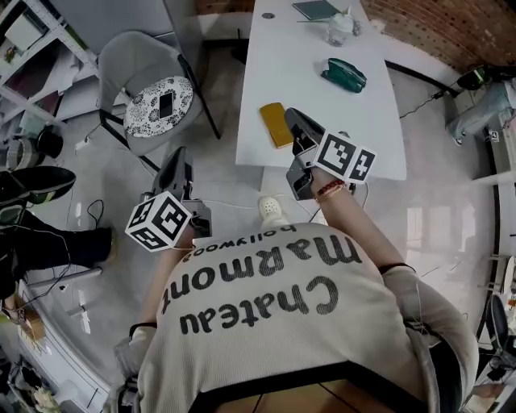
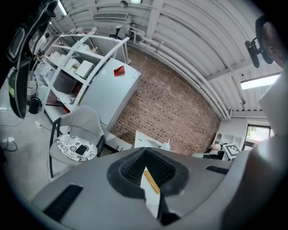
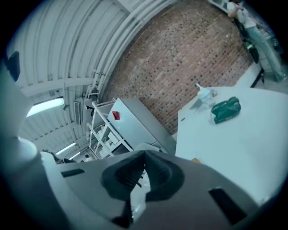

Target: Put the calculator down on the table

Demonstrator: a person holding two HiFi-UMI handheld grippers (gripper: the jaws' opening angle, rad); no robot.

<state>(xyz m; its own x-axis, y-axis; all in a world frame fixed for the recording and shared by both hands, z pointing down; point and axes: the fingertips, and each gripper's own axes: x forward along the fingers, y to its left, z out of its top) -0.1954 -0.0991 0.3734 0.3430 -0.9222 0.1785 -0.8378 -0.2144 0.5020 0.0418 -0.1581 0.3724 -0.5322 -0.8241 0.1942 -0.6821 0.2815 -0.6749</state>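
The calculator [image 1: 276, 123], a flat yellow slab, lies on the white table [image 1: 322, 105] near its front edge. Nothing holds it. My right gripper [image 1: 293, 118] hovers just right of it over the table edge, with its jaws shut and nothing between them; in the right gripper view [image 3: 145, 153] the pads meet at the tips. My left gripper [image 1: 178, 155] hangs over the floor left of the table, shut and empty. Through the slit below its closed tips [image 2: 145, 150] a strip of the calculator [image 2: 151, 181] shows on the table.
A green stapler-like object [image 1: 345, 74], a clear bottle [image 1: 340, 28] and a dark notebook [image 1: 316, 10] sit farther back on the table. A grey chair [image 1: 137, 60] with a patterned cushion and a phone [image 1: 166, 104] stands to the left. Shelving [image 1: 32, 48] and cables line the left side.
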